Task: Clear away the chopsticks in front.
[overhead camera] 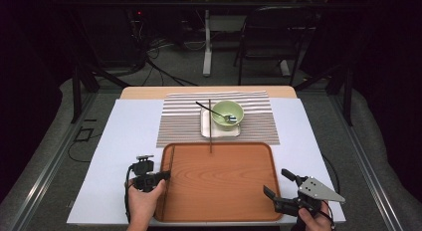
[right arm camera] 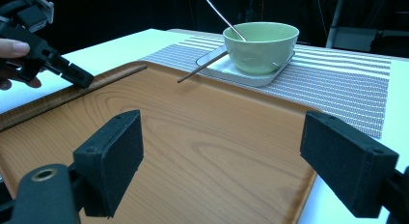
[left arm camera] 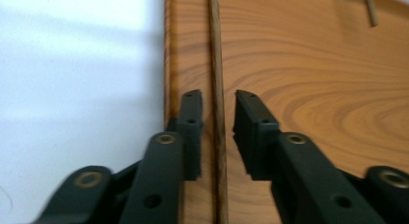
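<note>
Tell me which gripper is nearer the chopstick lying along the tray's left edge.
Left. The left gripper straddles that chopstick, pads apart from it; the right gripper sits open across the tray.

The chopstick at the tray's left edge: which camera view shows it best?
The left gripper view shows it best: the chopstick runs close up between the open left gripper, lying on the tray. The high view gives it as a thin dark line along the tray's left rim. The right gripper view shows it small and far off.
</note>
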